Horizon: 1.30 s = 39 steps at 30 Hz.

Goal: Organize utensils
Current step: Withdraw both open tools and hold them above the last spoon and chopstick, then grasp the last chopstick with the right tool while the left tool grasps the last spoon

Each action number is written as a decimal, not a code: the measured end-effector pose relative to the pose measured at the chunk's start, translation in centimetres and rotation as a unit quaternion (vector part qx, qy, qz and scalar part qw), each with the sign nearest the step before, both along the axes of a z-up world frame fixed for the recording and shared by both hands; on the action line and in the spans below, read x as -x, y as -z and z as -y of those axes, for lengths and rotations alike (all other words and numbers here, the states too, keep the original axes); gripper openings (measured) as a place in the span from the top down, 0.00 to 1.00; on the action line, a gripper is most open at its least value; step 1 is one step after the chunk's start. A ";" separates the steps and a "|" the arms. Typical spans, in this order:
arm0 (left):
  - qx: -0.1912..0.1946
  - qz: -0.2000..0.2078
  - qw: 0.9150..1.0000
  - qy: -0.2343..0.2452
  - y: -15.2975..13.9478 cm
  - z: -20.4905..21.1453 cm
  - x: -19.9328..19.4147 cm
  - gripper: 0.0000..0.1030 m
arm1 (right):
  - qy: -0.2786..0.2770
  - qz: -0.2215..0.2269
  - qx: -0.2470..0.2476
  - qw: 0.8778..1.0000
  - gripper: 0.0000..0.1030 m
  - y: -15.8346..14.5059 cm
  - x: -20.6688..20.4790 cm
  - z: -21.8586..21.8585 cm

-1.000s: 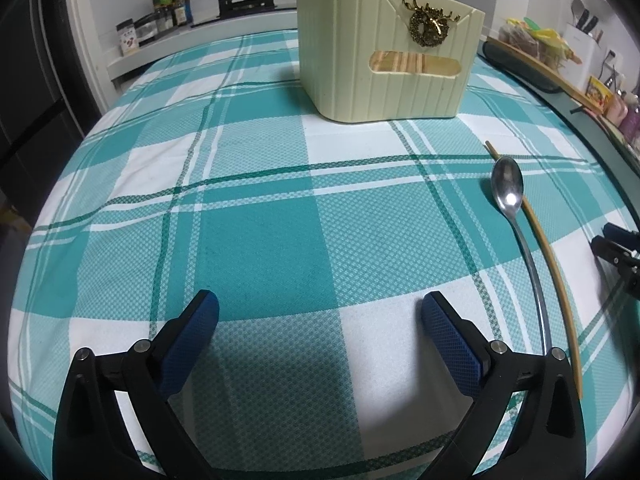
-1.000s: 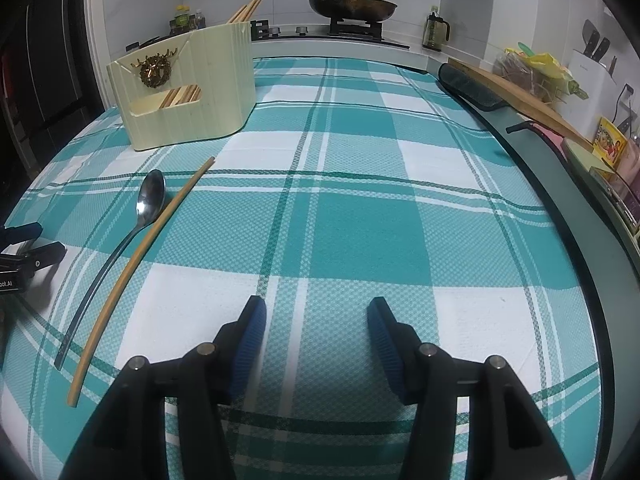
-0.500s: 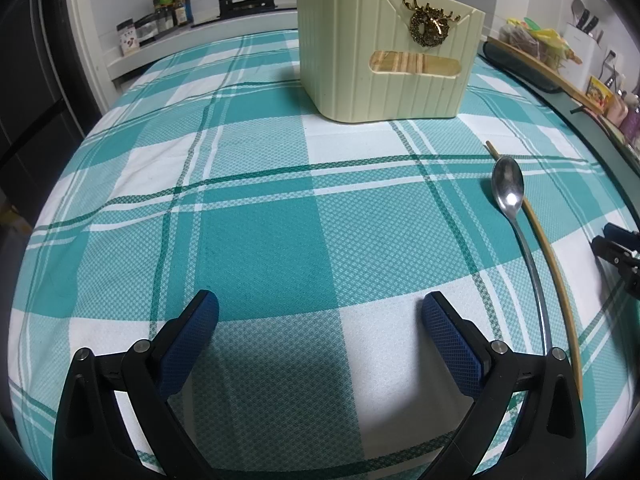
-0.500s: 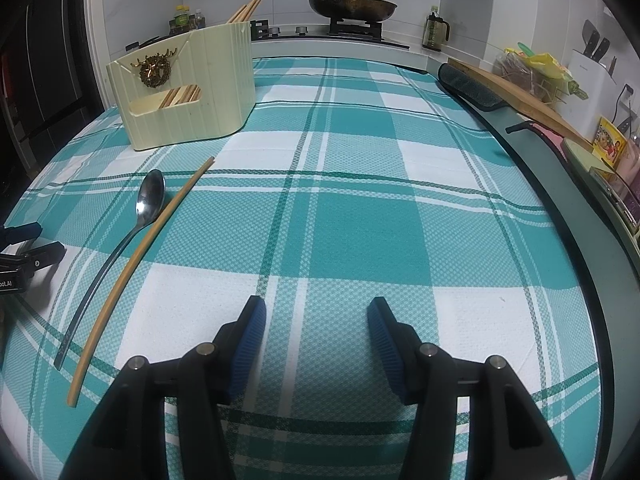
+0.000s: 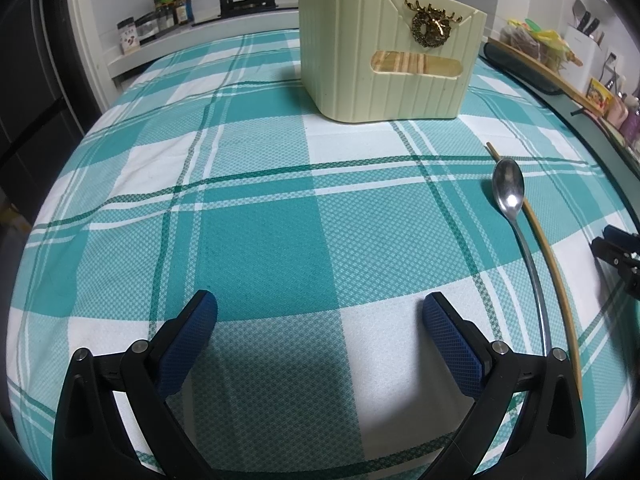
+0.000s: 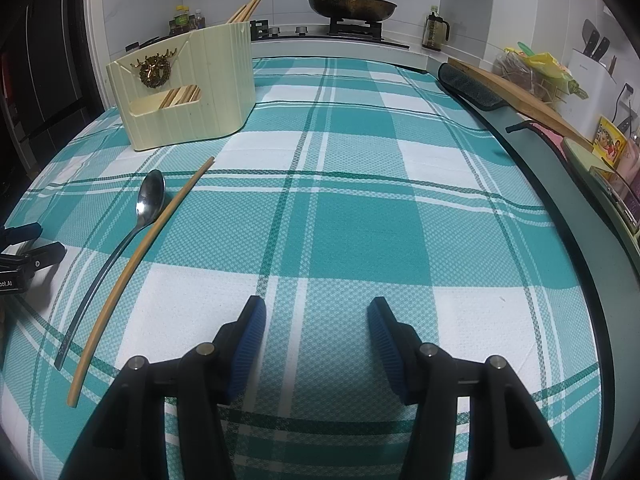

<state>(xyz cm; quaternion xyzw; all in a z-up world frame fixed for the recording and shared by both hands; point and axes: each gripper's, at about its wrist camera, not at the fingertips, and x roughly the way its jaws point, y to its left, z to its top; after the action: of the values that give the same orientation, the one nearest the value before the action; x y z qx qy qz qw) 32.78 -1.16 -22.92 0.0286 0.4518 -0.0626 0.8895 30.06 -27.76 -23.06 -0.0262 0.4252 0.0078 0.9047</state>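
Note:
A long-handled metal spoon (image 5: 509, 194) (image 6: 150, 198) and a single wooden chopstick (image 5: 550, 258) (image 6: 138, 256) lie side by side on the teal plaid tablecloth (image 5: 264, 232). A cream utensil holder (image 5: 384, 60) (image 6: 188, 84) with a gold deer ornament stands farther back with several chopsticks inside. My left gripper (image 5: 320, 320) is open and empty, left of the spoon. My right gripper (image 6: 316, 332) is open and empty, right of the chopstick. Each gripper shows at the edge of the other's view.
A stove with a lidded pan (image 6: 352, 4) is behind the table. Bottles (image 5: 172, 8) stand at the back left. A cutting board (image 6: 520, 92), a dark mat (image 6: 468, 84), a knife block (image 6: 592, 68) and packets line the counter on the right.

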 end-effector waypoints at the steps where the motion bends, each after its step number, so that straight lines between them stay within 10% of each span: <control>1: 0.000 0.000 1.000 0.000 0.0 0.0 0.0 0.00 | 0.013 -0.006 -0.002 1.000 0.46 -0.1 -0.1 -0.1; 6: 0.000 0.000 1.000 0.000 0.0 0.0 0.0 0.00 | -0.014 -0.013 -0.094 0.995 0.46 -1.9 0.6 -3.2; 11: 0.000 0.000 1.000 0.000 0.0 0.0 0.0 0.00 | -0.078 -0.015 -0.084 0.993 0.49 -2.3 0.4 -9.0; 16: 0.000 0.000 1.000 0.000 0.0 0.0 0.0 0.00 | -0.091 -0.042 -0.049 0.994 0.78 -0.5 -1.2 -10.9; 29: 0.053 -0.016 0.997 0.061 -3.0 5.1 1.7 0.01 | 0.014 -0.012 -0.018 1.000 0.93 -0.2 2.0 -2.1; 35: -0.007 -0.026 0.996 0.089 -2.2 12.8 -1.4 0.02 | 0.010 0.000 -0.023 1.000 0.93 -0.2 3.1 -1.5; 39: -0.017 -0.028 0.998 0.062 -1.1 14.4 -3.6 0.19 | 0.011 0.004 -0.037 0.999 0.93 -0.1 3.4 -0.9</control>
<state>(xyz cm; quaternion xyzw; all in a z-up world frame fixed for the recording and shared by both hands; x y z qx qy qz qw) 36.40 -15.55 -21.80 0.0699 0.4750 -0.1112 0.8701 26.66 -26.82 -22.99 0.0126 0.4213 0.0133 0.9067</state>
